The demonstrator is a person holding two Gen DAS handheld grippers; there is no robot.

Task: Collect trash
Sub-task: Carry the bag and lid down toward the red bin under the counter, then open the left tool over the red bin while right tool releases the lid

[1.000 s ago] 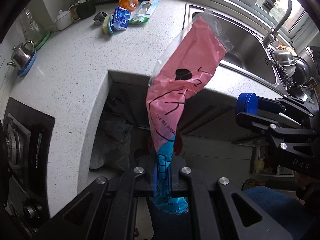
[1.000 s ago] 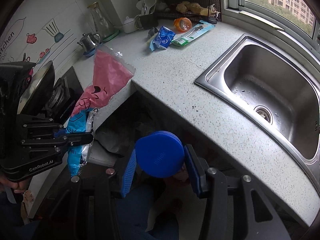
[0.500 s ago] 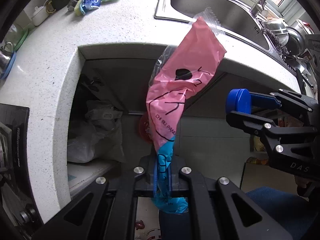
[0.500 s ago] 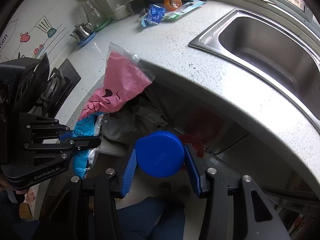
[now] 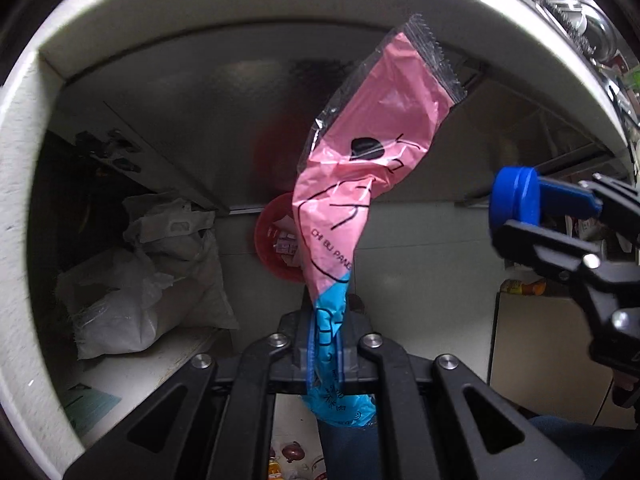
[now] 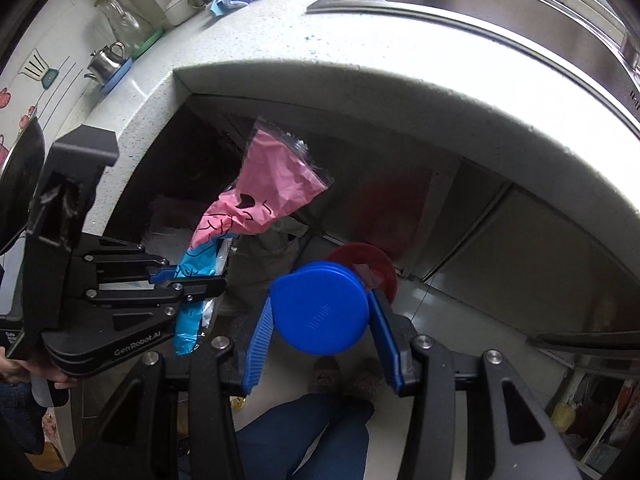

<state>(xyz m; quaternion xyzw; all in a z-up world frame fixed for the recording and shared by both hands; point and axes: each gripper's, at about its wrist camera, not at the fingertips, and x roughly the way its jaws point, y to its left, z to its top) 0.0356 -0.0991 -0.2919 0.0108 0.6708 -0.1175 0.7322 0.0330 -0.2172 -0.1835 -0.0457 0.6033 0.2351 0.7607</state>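
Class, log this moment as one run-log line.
left hand-held gripper: shut on wrapper | right hand-held gripper: shut on cap | red bin below

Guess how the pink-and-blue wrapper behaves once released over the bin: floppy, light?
Probably floppy: the wrapper creases and bends above the left gripper. Likely light, since that pinch near its blue end holds it up. It may flutter rather than fall straight toward the red bin.

Two tongs [image 6: 322,316] [image 5: 326,344], one pink wrapper [image 5: 360,184], one blue lid [image 6: 320,308], one red bin [image 5: 276,240]

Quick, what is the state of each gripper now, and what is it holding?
Left gripper: shut on the pink and blue wrapper.
Right gripper: shut on the blue lid.
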